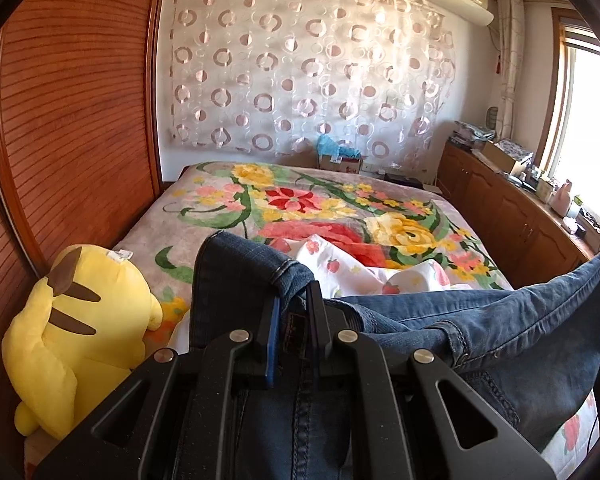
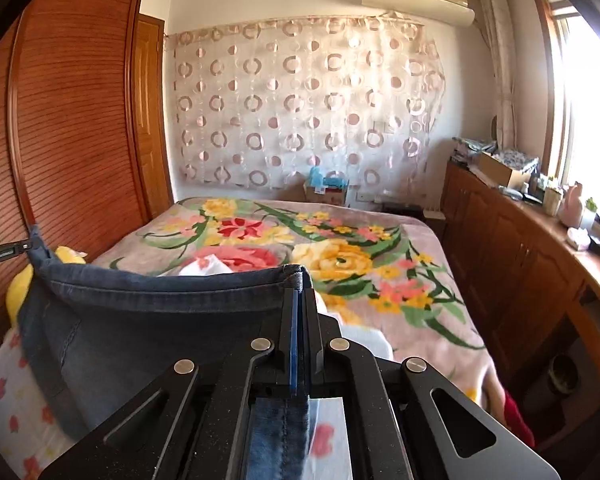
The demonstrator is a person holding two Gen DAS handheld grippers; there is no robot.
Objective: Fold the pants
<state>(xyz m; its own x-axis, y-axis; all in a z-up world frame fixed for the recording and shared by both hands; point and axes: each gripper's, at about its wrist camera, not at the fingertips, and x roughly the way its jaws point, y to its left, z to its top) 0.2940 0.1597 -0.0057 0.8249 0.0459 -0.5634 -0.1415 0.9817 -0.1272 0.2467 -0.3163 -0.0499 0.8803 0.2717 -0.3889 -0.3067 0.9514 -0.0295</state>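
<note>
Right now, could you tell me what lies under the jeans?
Under the raised jeans a white strawberry-print sheet shows, with the floral blanket beyond. The denim hides the rest of the bed beneath it.

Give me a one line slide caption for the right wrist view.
Right gripper shut on the jeans waistband, lifting it above the floral blanket.

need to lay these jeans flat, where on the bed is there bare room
Free: the far floral blanket, between the slatted wooden wardrobe and the wooden cabinets. Crowded: near end, with the yellow plush toy and white strawberry-print cloth.
</note>
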